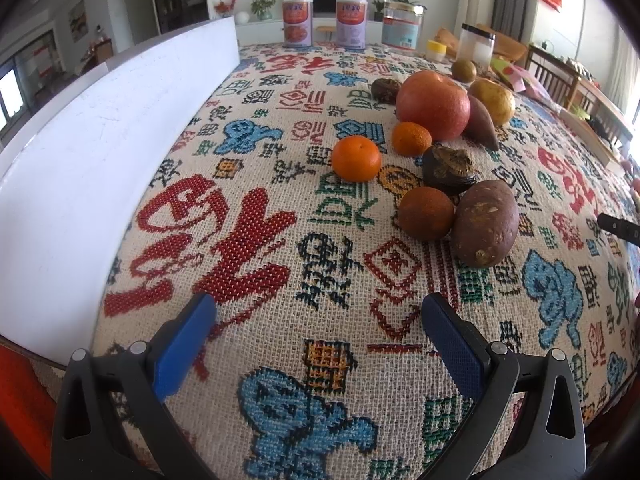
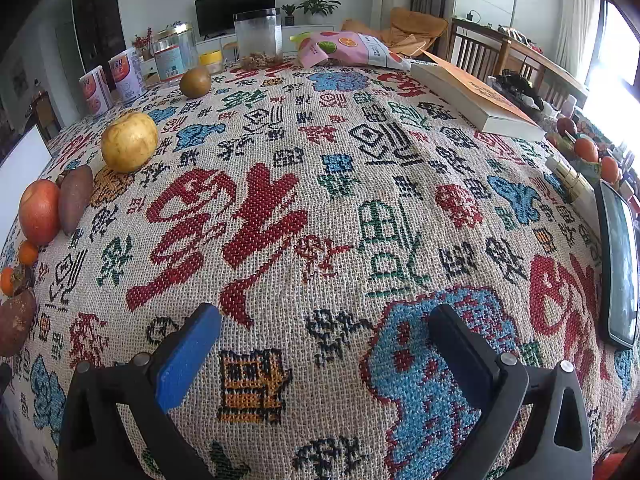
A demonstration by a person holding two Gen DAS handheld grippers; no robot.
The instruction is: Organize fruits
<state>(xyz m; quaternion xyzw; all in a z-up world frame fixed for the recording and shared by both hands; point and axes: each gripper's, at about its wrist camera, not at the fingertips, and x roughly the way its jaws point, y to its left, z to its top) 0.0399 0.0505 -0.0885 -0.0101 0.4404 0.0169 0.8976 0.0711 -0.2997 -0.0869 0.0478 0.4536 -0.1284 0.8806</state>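
Left gripper (image 1: 318,322) hovers over the patterned tablecloth (image 1: 280,240), jaws spread wide, nothing btwn the blue pads (image 1: 184,348). Right gripper (image 2: 326,336) is likewise released, jaws apart over bare cloth, holding nothing.

Fruit sits in a loose cluster ahead and to the right of the left gripper. Nearest is a brown sweet potato (image 1: 485,223) touching a dark orange (image 1: 426,213). Just behind them is a dark dried-looking fruit (image 1: 450,170) (can't tell what kind). Further back: two small tangerines (image 1: 356,158) (image 1: 411,139), the second right beside a big red apple (image 1: 433,105). A purple sweet potato (image 1: 482,122) leans against the apple's right side, w/ a yellow pear (image 1: 493,100) behind it.

In the right wrist view the pear (image 2: 129,142) sits apart from the apple (image 2: 39,212), and a round brownish-green fruit (image 2: 195,82) sits well beyond near the jars. A white board (image 1: 100,152) stands along the table's left edge. A book (image 2: 476,100) and a phone (image 2: 618,264) lie on the right.
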